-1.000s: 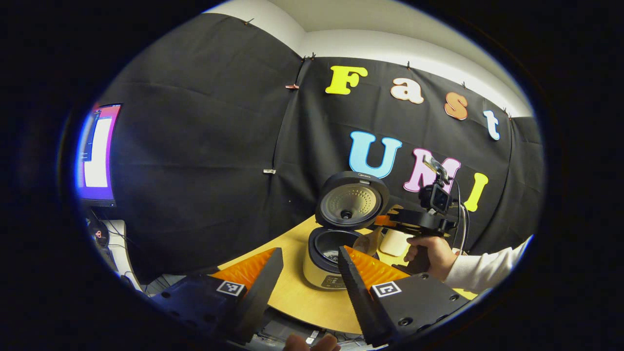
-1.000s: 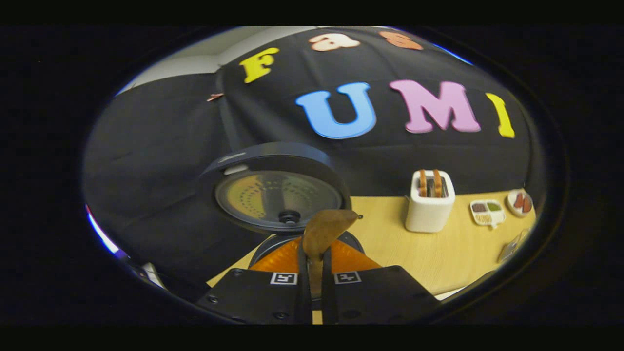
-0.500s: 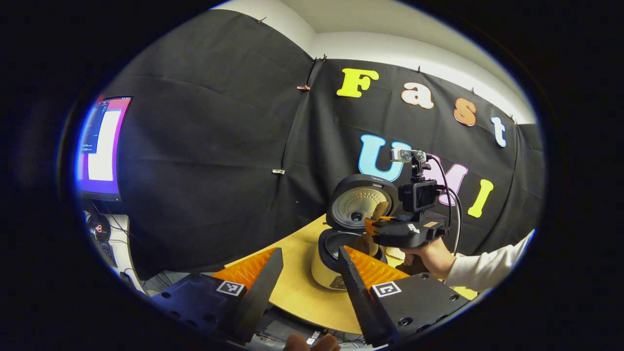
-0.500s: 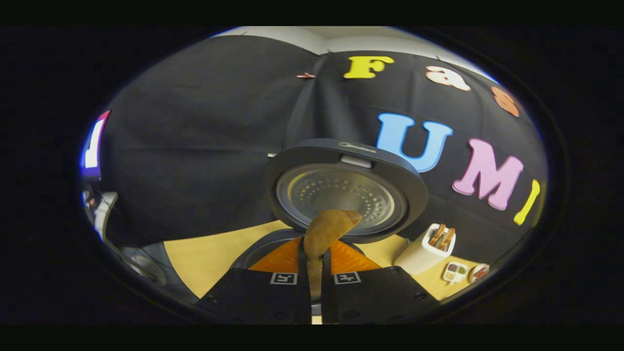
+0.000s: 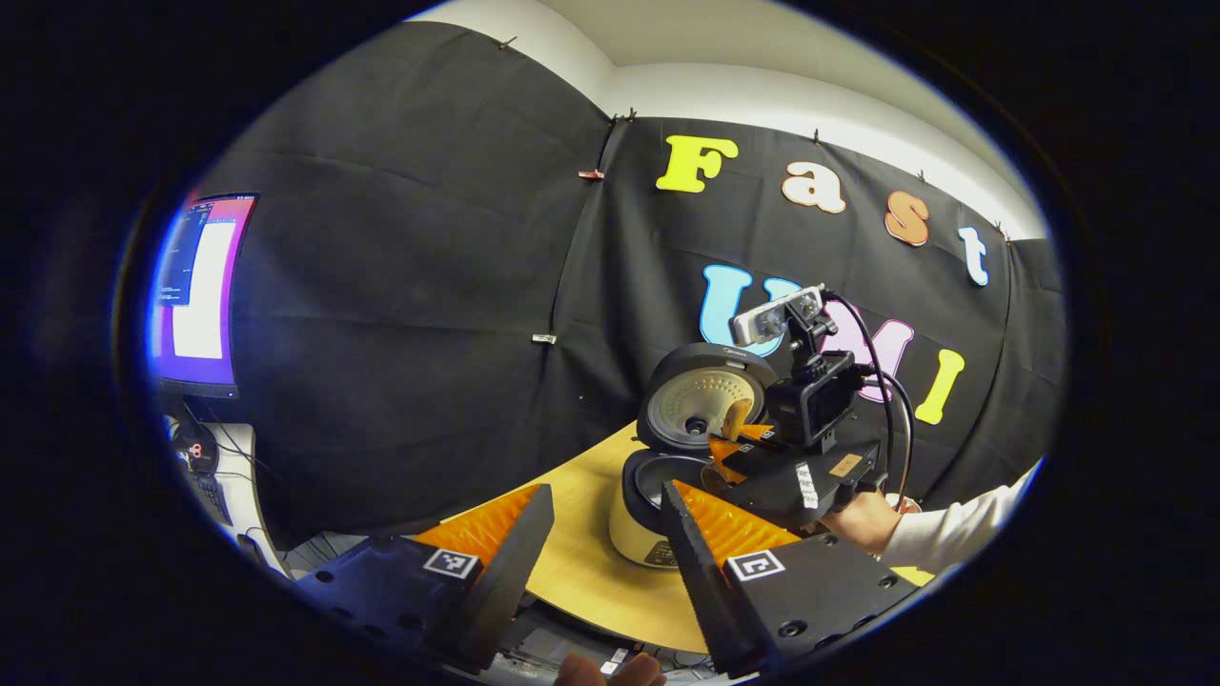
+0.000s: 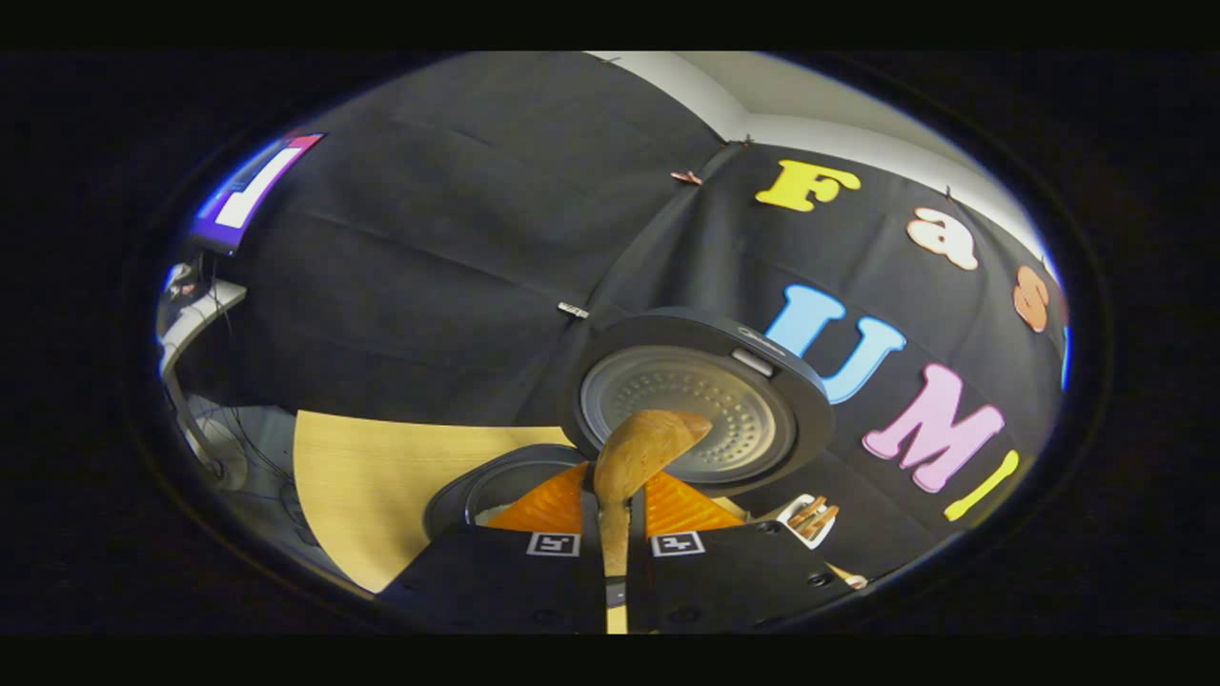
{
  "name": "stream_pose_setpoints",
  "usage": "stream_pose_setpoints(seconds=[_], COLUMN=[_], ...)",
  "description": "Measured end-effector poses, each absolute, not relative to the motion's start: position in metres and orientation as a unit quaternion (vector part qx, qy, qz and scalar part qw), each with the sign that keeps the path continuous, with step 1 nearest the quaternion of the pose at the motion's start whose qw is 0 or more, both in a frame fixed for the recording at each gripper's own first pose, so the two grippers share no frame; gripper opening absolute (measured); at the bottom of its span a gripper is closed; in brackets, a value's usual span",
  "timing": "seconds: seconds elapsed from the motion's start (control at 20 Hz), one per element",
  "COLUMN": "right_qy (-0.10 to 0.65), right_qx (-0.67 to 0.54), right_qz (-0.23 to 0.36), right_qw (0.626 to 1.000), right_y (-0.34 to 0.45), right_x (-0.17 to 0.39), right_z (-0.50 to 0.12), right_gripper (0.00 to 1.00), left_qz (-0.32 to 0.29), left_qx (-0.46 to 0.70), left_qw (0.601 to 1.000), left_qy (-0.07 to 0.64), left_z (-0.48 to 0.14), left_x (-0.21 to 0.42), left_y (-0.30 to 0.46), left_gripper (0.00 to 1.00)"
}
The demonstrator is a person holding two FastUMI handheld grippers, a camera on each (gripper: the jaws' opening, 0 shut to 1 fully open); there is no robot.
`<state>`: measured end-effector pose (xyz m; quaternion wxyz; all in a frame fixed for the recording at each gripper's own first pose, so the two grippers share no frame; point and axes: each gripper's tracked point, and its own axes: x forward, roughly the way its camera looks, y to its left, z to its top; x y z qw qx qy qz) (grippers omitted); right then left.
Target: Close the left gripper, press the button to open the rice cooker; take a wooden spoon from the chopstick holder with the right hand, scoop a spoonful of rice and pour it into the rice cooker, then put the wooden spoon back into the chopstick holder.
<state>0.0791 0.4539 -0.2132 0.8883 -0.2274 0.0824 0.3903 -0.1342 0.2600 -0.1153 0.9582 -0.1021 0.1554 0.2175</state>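
Wooden spoon (image 6: 640, 448): held by its handle between the two fingers of the right gripper (image 6: 611, 495); the bowl sticks out past the fingertips, in front of the inner face of the raised lid. In the left gripper view the spoon (image 5: 735, 416) shows as a small tan shape at the front of the right gripper (image 5: 729, 446), above the pot opening.
Right gripper jaws: closed on the spoon handle, one finger pressing each side.
Rice cooker (image 5: 648, 519): stands on the table, open. Cream body, dark inner pot; a bit of white shows inside the pot (image 6: 491, 510) in the right gripper view.
Lid (image 6: 701, 400): raised upright behind the pot, its round perforated inner plate facing the cameras.
Right gripper pose: tilted, nose toward the cooker, a camera and cable mounted on top. A hand (image 5: 858, 522) in a white sleeve (image 5: 953, 538) holds it from the right.
Left gripper (image 5: 600, 519): near the table edge, well apart from the cooker, pointing toward it.
Left gripper jaws: open, a wide gap between the fingers, nothing between them.
Table (image 5: 581, 562): light wood top with a rounded edge.
Holder (image 6: 808, 519): white, with brown sticks standing in it, to the right of the cooker, partly hidden behind the right gripper's body.
Monitor (image 5: 195, 295): lit, at far left beyond the black cloth.
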Motion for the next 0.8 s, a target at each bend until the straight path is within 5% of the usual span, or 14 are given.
stream_pose_setpoints(seconds=[0.8], right_qy=[0.214], right_qx=[-0.018], right_qz=[0.294], right_qw=[0.931], right_y=[0.259], right_x=[0.073], right_z=[-0.187], right_gripper=[0.08], left_qz=[0.169], left_qx=[-0.092], left_qw=[0.969], left_qy=[0.159], left_z=[-0.112], left_x=[-0.096], left_y=[0.195], left_gripper=[0.80])
